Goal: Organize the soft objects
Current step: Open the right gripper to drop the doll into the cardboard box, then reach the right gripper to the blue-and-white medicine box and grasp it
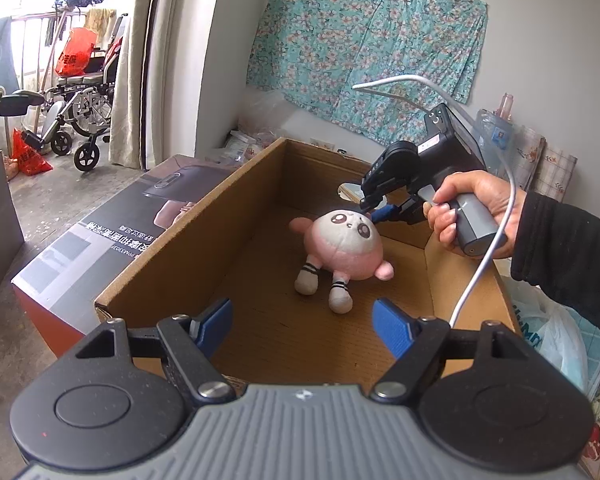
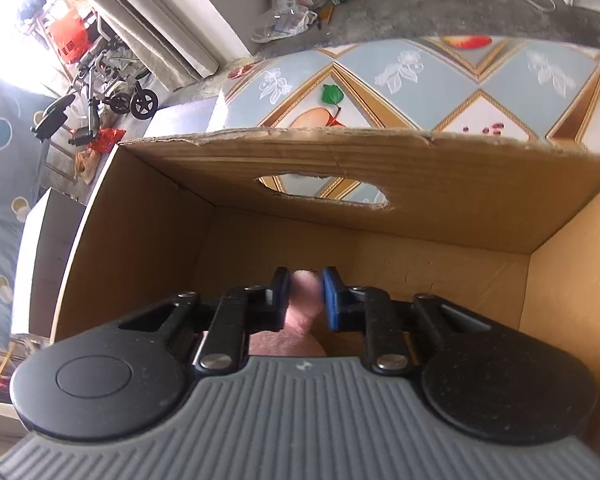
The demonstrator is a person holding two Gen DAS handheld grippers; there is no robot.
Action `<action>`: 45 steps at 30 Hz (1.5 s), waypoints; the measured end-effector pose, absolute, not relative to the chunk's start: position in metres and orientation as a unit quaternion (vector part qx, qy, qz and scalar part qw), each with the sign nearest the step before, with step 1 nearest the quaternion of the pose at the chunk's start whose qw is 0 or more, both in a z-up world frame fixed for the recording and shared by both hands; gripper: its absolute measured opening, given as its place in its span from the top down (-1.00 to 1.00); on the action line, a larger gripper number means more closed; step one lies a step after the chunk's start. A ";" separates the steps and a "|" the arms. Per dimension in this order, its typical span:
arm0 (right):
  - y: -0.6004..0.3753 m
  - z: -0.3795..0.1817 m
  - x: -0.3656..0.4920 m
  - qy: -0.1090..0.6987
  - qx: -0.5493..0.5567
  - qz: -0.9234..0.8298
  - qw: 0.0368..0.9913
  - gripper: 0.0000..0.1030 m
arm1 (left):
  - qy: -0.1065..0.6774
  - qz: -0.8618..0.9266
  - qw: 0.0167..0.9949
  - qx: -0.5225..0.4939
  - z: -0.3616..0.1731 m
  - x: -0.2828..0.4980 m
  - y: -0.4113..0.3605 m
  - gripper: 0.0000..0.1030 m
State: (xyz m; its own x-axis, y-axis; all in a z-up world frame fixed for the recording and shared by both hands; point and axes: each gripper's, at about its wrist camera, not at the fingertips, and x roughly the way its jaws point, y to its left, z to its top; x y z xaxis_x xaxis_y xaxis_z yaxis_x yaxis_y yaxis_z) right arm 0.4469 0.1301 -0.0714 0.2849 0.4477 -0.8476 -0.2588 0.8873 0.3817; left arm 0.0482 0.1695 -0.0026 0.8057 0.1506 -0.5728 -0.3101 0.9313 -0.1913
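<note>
A pink and white plush doll [image 1: 342, 246] with striped socks lies on the floor of an open cardboard box [image 1: 180, 248]. A hand holds my right gripper [image 1: 370, 213] down at the top of the doll's head. In the right wrist view the blue pads of that gripper [image 2: 306, 292] press on a pink fold of the doll [image 2: 300, 316], inside the box [image 2: 340, 160]. My left gripper [image 1: 302, 320] hovers over the box's near edge, open, with nothing between its fingers. The doll lies a short way beyond it.
A printed appliance carton [image 1: 112, 240] lies against the box's left side. A plastic bag [image 1: 548, 336] sits at its right. A white cable [image 1: 480, 272] trails from the right gripper. The box stands on a patterned tablecloth [image 2: 420, 80]. A wheelchair [image 1: 80, 120] stands far left.
</note>
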 end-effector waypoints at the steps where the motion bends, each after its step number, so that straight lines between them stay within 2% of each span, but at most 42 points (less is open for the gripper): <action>1: 0.131 -0.070 0.446 0.552 0.079 0.224 0.800 0.74 | 0.287 0.122 0.940 -0.140 -0.003 0.048 0.169 -0.52; 13: 0.117 -0.020 0.408 0.471 -0.111 0.210 0.849 0.79 | 0.278 0.106 0.944 -0.145 0.001 0.044 0.167 -0.52; 25: 0.083 -0.018 0.409 0.451 -0.158 0.159 0.864 0.80 | 0.277 0.101 0.945 -0.138 0.006 0.042 0.162 -0.52; 28: 0.089 -0.019 0.404 0.445 -0.175 0.153 0.865 0.69 | 0.277 0.102 0.946 -0.135 0.008 0.041 0.161 -0.53; 30: 0.091 -0.017 0.400 0.439 -0.178 0.156 0.867 0.53 | 0.277 0.104 0.946 -0.132 0.010 0.041 0.159 -0.55; 31: 0.091 -0.015 0.398 0.436 -0.177 0.156 0.869 0.38 | 0.277 0.104 0.946 -0.131 0.010 0.040 0.159 -0.55; 35: 0.079 0.000 0.385 0.421 -0.141 0.170 0.880 0.20 | 0.275 0.101 0.947 -0.128 0.013 0.039 0.154 -0.55; 41: 0.015 0.036 0.330 0.395 0.001 0.209 0.894 0.10 | 0.270 0.084 0.952 -0.116 0.019 0.030 0.143 -0.60; 45: -0.045 0.045 0.276 0.383 0.056 0.219 0.896 0.01 | 0.273 0.071 0.953 -0.108 0.023 0.028 0.133 -0.61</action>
State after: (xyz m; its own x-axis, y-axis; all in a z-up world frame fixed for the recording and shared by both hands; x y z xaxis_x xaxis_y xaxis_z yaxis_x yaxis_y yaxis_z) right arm 0.2759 -0.0451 0.0454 0.6115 0.4350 -0.6610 -0.3497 0.8979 0.2674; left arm 0.0281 0.1333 0.0229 0.8409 0.0771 -0.5357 -0.1951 0.9664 -0.1671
